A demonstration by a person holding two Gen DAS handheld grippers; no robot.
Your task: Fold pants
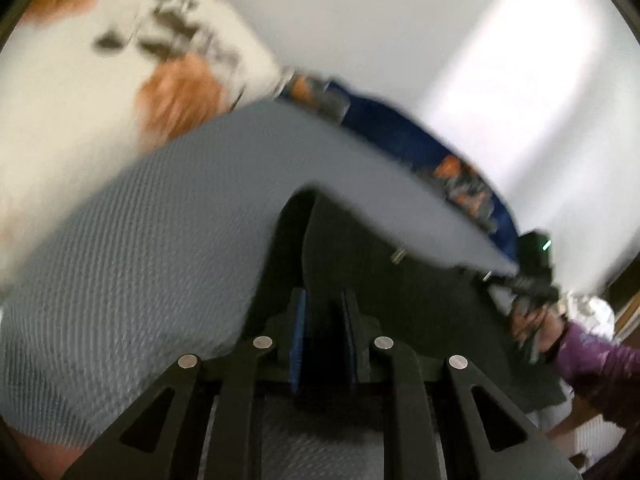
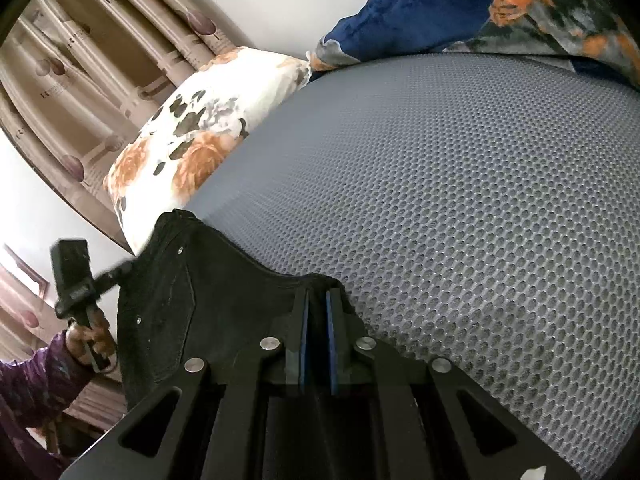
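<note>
The black pants (image 1: 432, 304) hang stretched between my two grippers, above the grey mesh mattress (image 1: 132, 232). My left gripper (image 1: 325, 312) is shut on one top corner of the pants. My right gripper (image 2: 318, 312) is shut on the other corner of the pants (image 2: 208, 300). In the left wrist view the right gripper (image 1: 532, 280) shows at the far right, at the pants' edge. In the right wrist view the left gripper (image 2: 76, 280) shows at the far left, at the pants' edge. The left wrist view is blurred.
A white pillow with orange flowers (image 2: 188, 136) lies at the head of the grey mattress (image 2: 460, 220). A blue patterned blanket (image 2: 460, 12) is bunched along the far side. Curtains (image 2: 92, 64) hang behind the pillow. A white wall (image 1: 400, 32) is beyond the bed.
</note>
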